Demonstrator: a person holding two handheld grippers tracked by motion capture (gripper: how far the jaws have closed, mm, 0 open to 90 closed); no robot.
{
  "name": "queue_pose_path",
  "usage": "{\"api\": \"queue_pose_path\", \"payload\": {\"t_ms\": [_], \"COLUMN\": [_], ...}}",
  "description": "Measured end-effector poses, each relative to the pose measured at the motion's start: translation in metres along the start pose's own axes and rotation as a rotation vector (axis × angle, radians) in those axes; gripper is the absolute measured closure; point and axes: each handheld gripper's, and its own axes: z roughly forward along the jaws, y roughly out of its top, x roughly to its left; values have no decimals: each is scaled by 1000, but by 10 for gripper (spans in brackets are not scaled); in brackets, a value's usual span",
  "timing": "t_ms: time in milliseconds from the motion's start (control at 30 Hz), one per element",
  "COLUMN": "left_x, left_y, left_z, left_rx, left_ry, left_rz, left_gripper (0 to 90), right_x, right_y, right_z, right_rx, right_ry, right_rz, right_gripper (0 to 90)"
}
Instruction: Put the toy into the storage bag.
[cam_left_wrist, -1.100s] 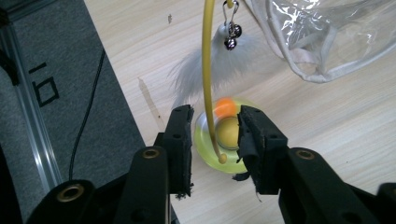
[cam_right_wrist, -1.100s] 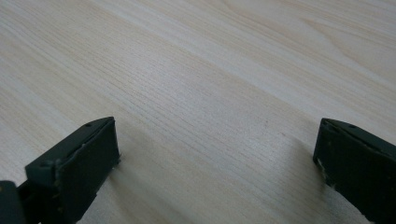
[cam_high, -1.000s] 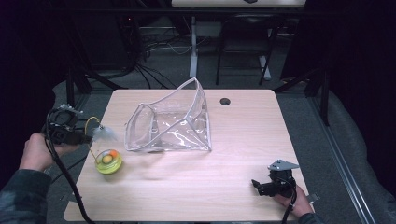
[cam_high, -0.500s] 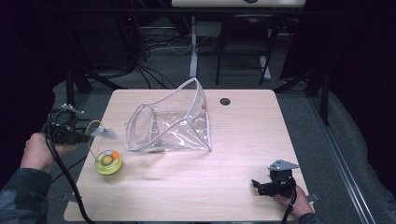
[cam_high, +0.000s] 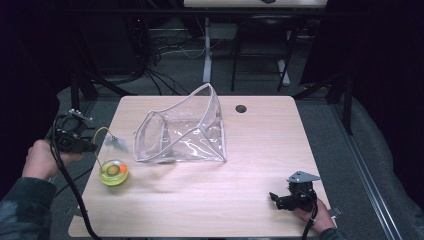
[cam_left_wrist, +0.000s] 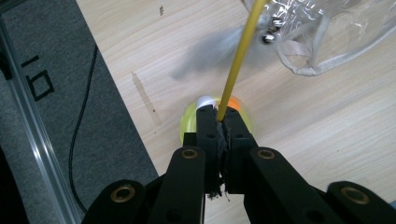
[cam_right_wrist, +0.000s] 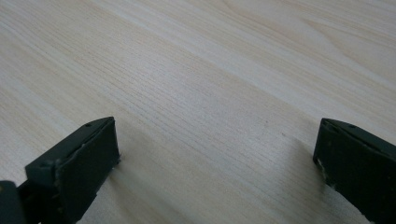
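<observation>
Your left claw (cam_left_wrist: 220, 122) has just pinched shut on the yellow wand (cam_left_wrist: 239, 65) over the toy's base (cam_high: 113, 172), feather tip (cam_high: 116, 143) seemingly near the clear pouch (cam_high: 182, 132); next, lift it toward that opening.

This looks like a lab or recording room: a plain light wooden table (cam_high: 210, 200) stands on grey carpet (cam_high: 360, 150), with bundles of cables (cam_high: 170, 50) and dark metal stand legs (cam_high: 207, 45) behind it in a dim, black-draped space.
</observation>
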Motion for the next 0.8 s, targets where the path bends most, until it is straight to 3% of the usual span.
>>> {"api": "queue_pose_path", "payload": {"t_ms": [800], "left_x": [-5], "left_y": [16], "left_z": [-22], "left_rx": [20], "left_ry": [19], "left_rz": [48], "left_gripper": [881], "right_x": [0], "right_y": [0], "right_z": [0], "right_rx": [0], "right_ry": [1], "right_rz": [1], "right_gripper": [0]}}
